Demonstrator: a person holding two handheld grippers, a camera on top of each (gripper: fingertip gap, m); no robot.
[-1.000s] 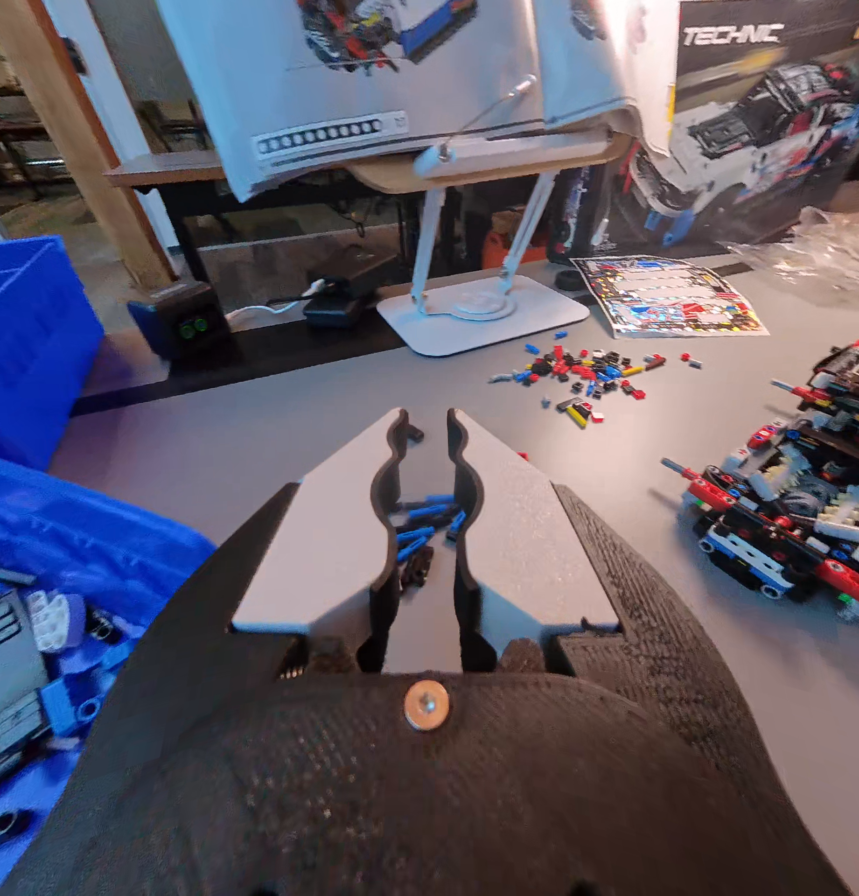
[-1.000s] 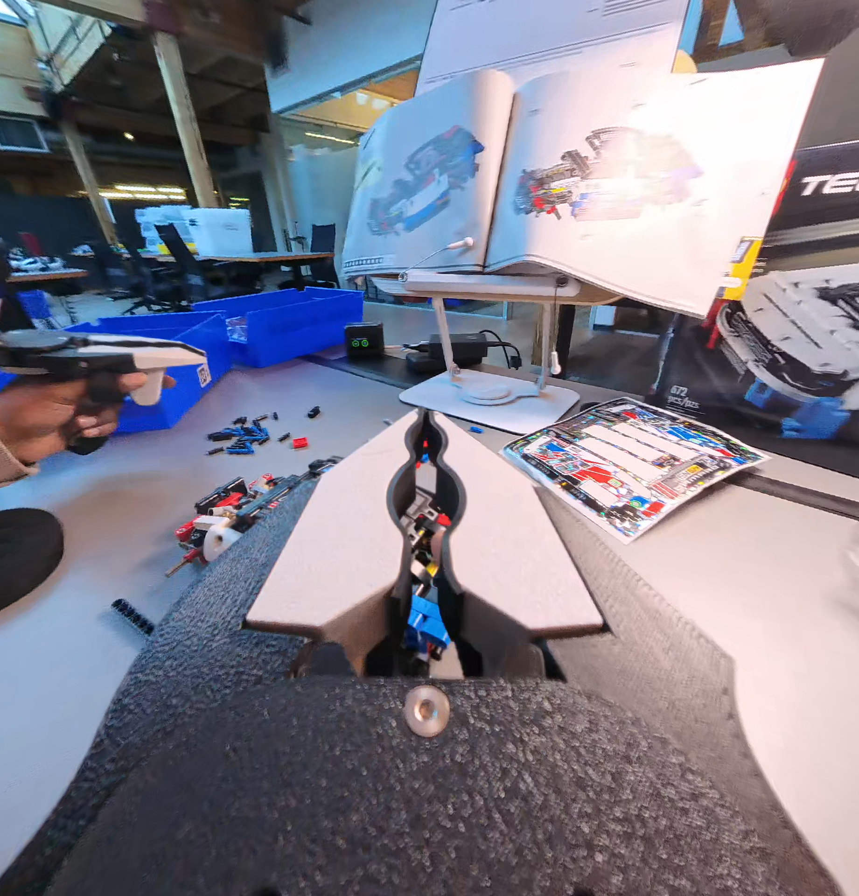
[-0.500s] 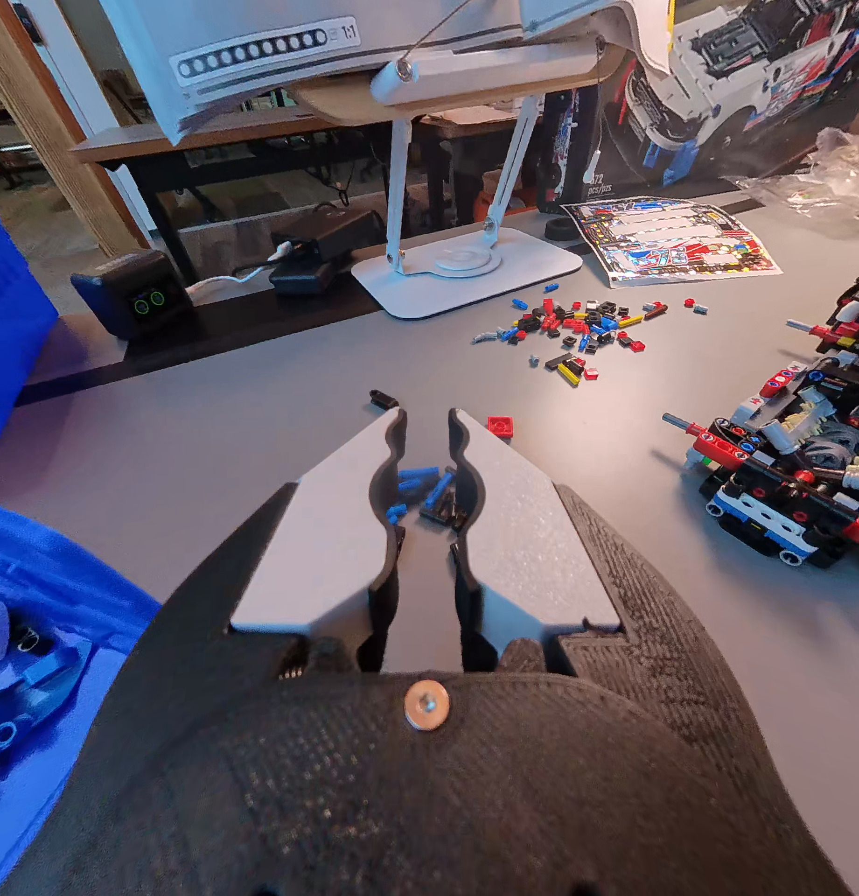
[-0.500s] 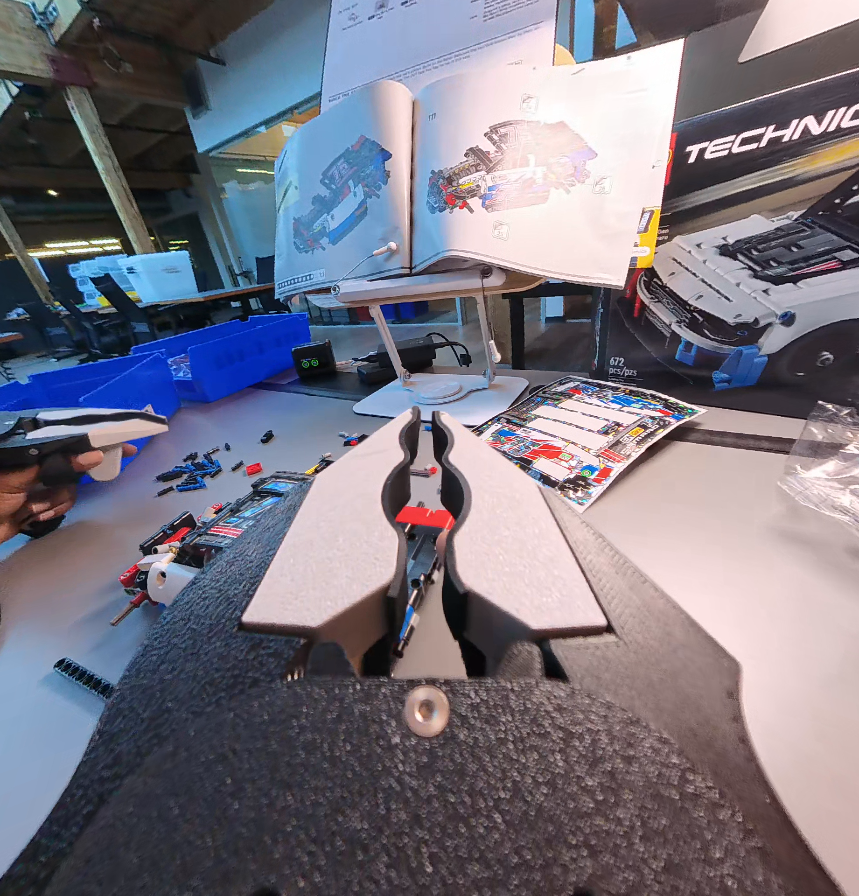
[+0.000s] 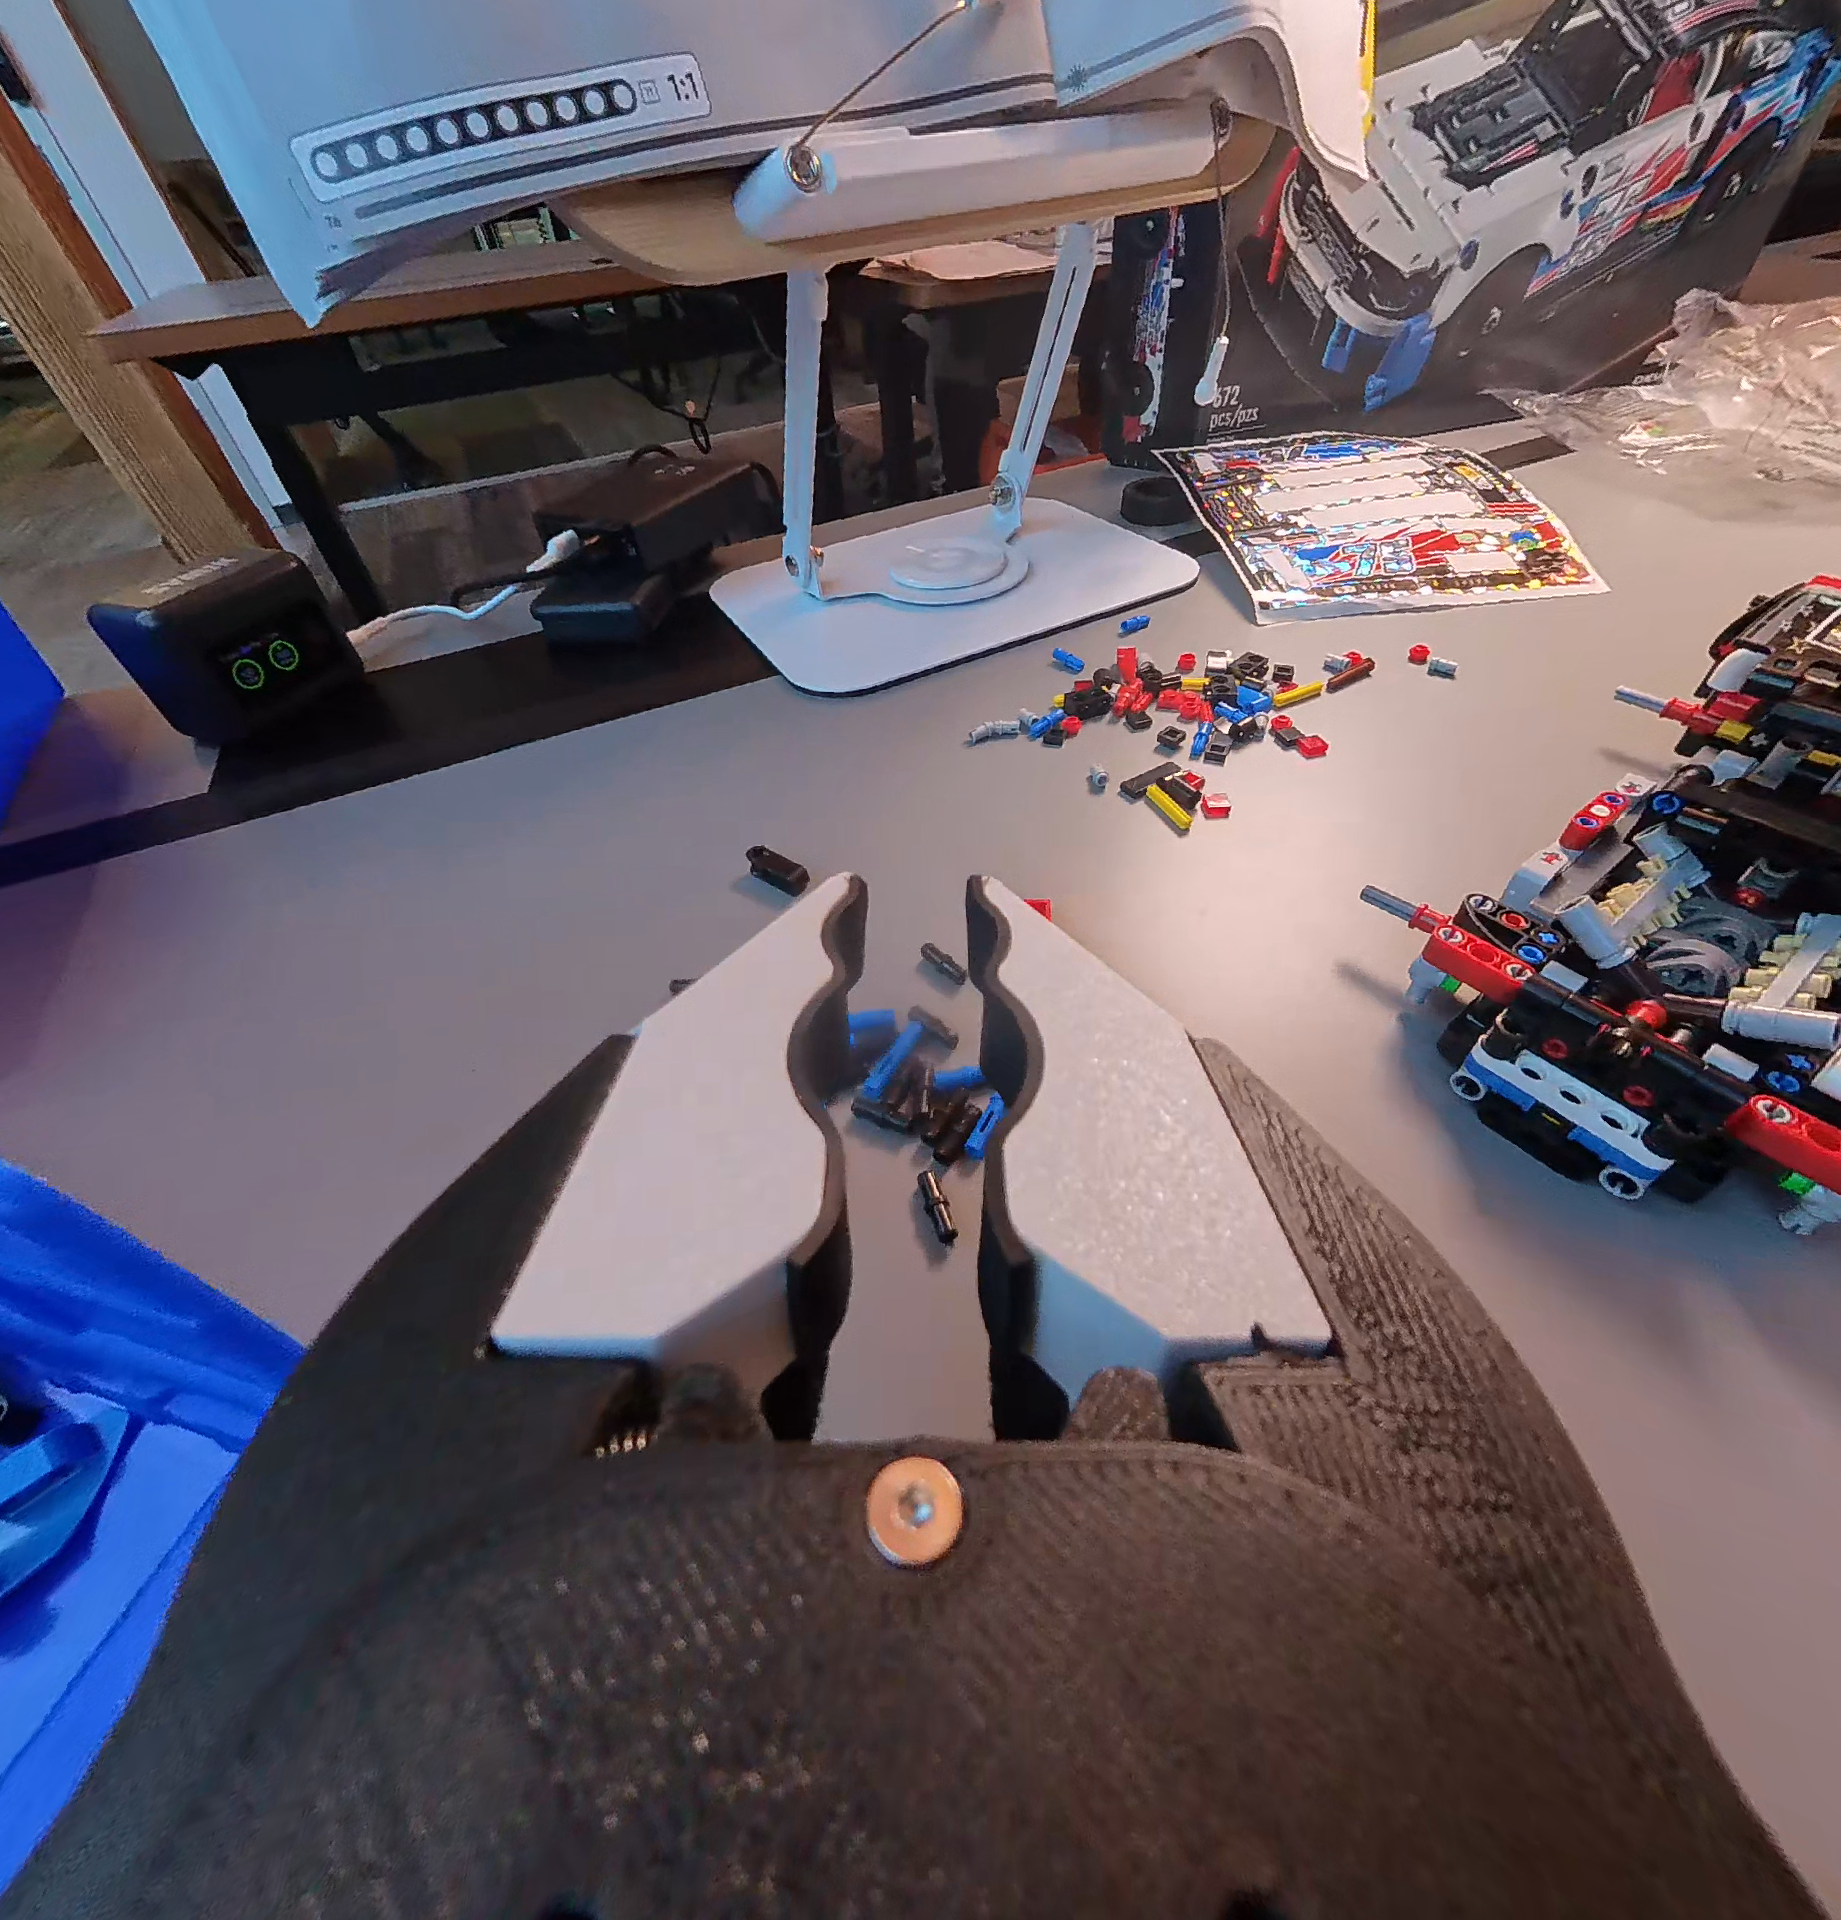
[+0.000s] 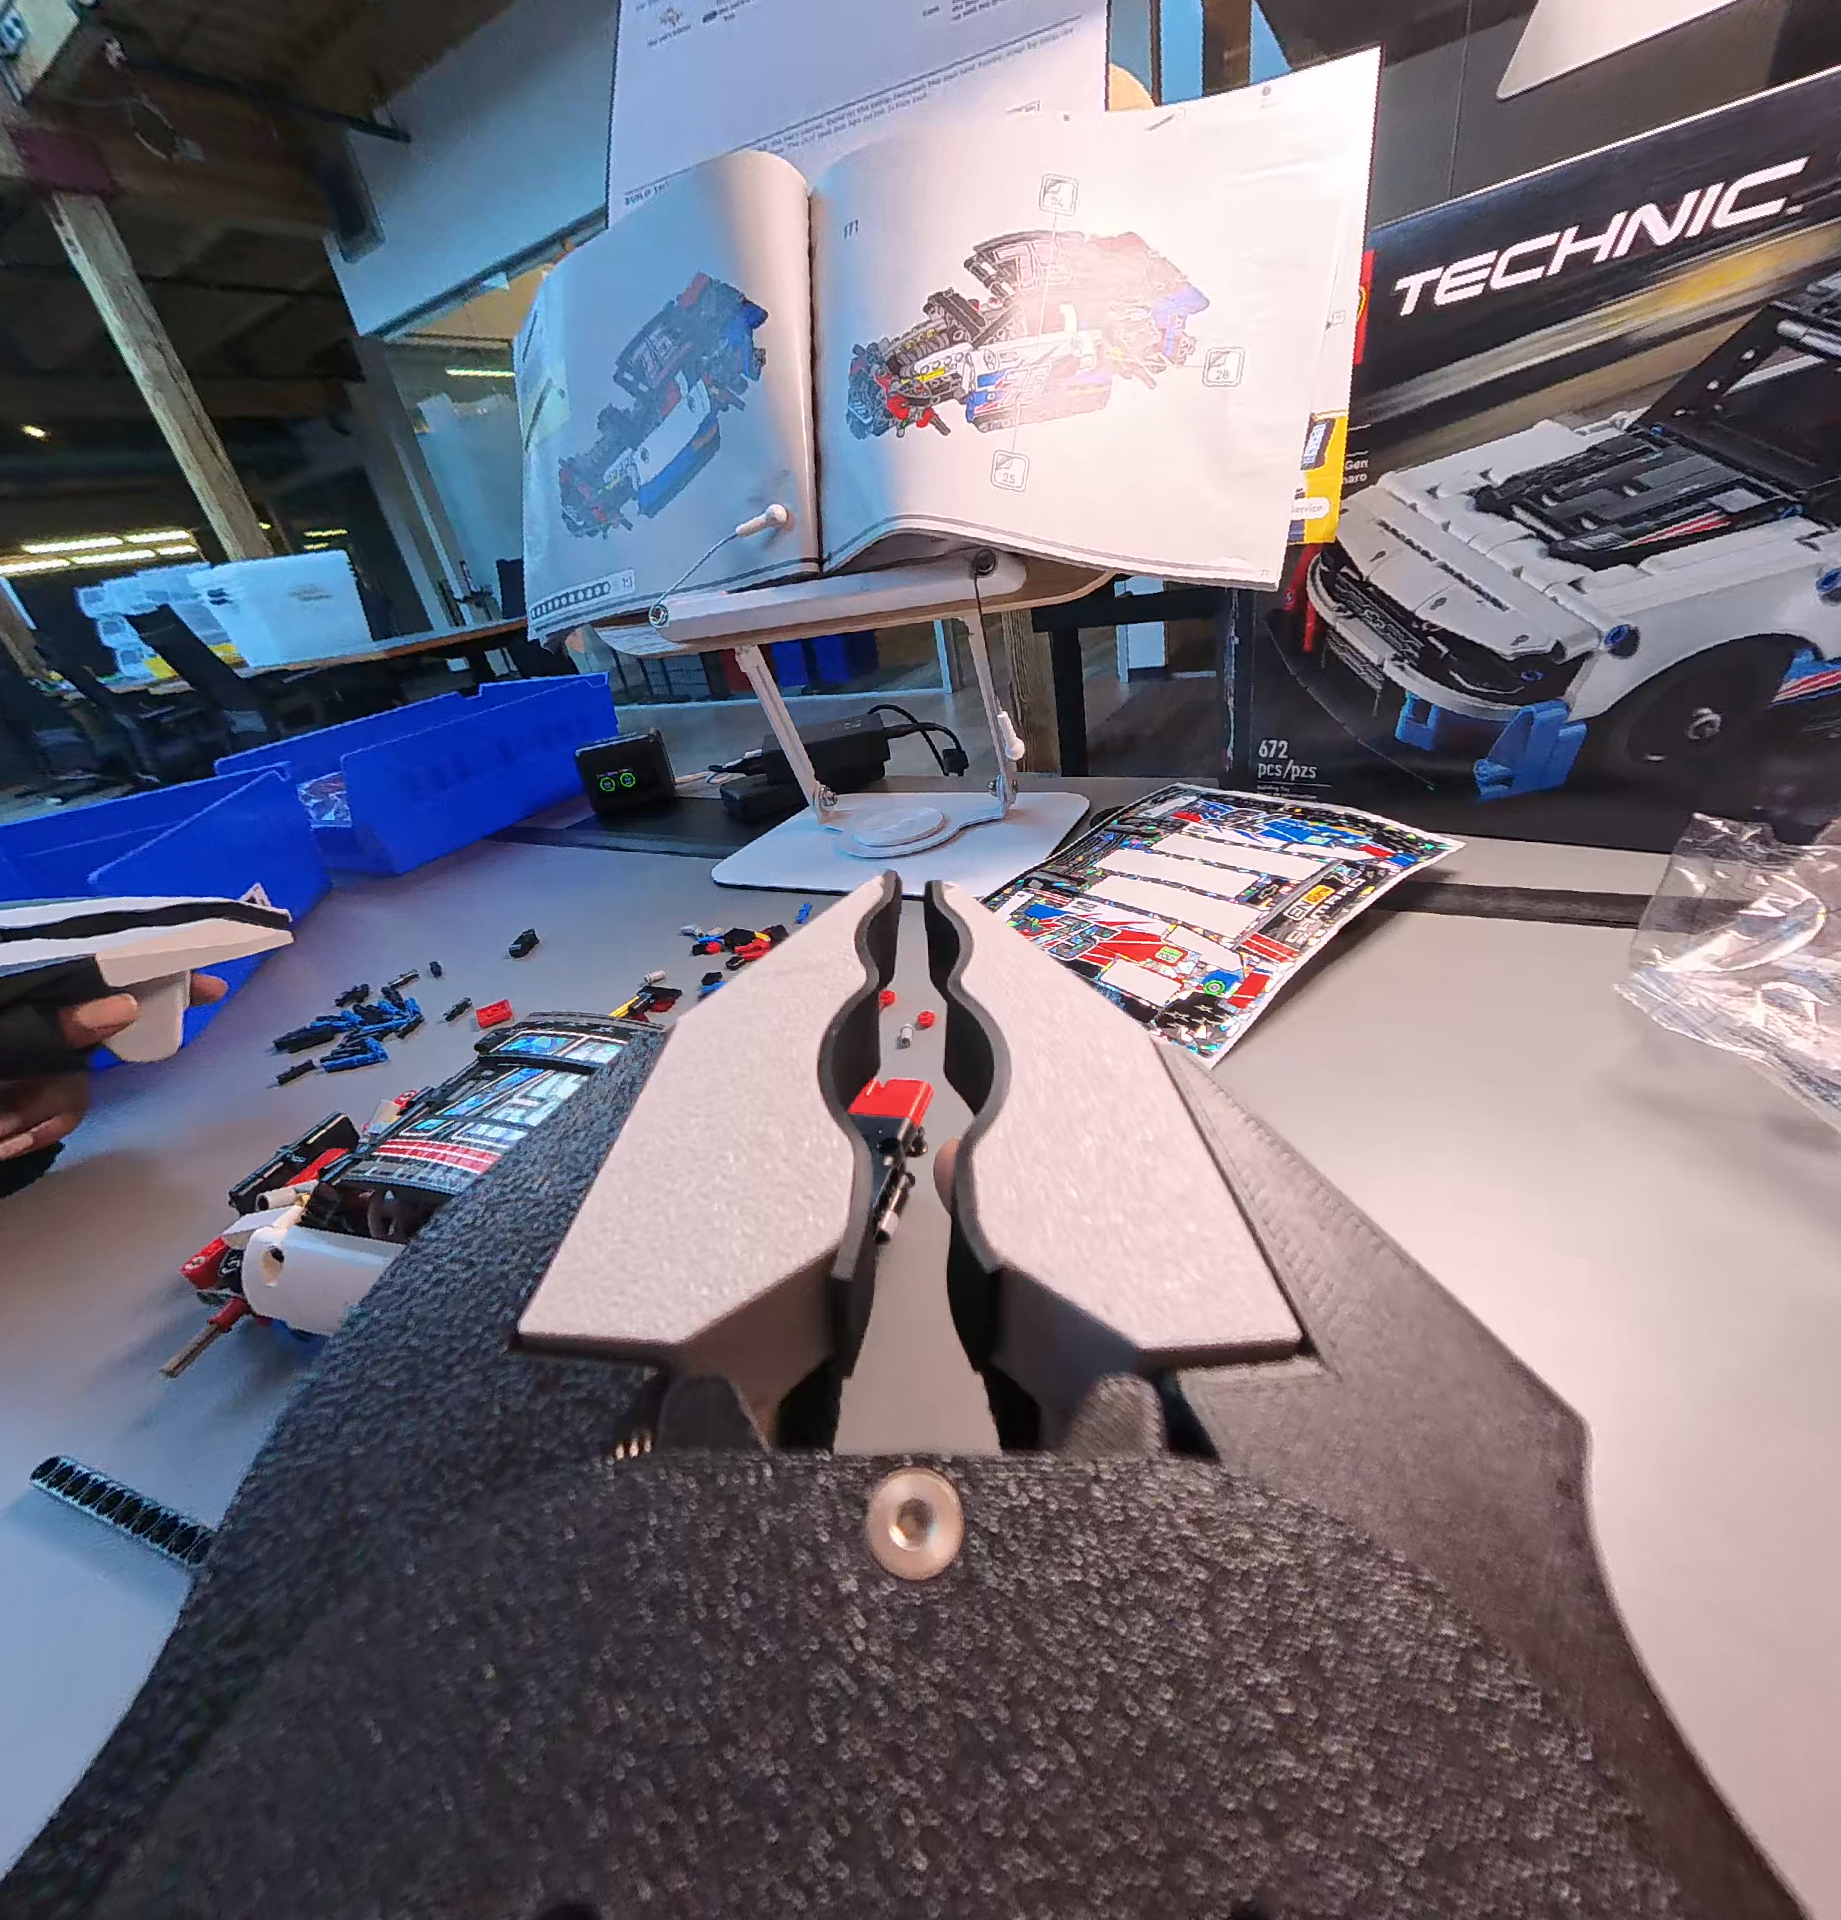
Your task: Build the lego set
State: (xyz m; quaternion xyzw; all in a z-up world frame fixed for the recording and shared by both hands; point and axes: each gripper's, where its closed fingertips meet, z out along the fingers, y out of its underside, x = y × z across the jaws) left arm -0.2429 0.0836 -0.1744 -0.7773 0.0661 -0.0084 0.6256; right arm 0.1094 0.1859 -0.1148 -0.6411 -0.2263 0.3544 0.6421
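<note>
Grey table is where we are building, and our toy car sits on the right side, only partly made. We can see its red, black, white and blue bars and its bare inside, so the body shell is still missing. Our left claw hangs open and empty over a little pile of blue and black pins, near us. Farther off lies a bigger heap of small mixed pieces, all waiting to go on. Our right claw is nearly closed; a small red and black piece sits between its fingers, and we think it is gripped, but the view is too tight to be sure. The sticker sheet looks mostly unused, and the open book stands at the far side. We judge that lots of work is left.
</note>
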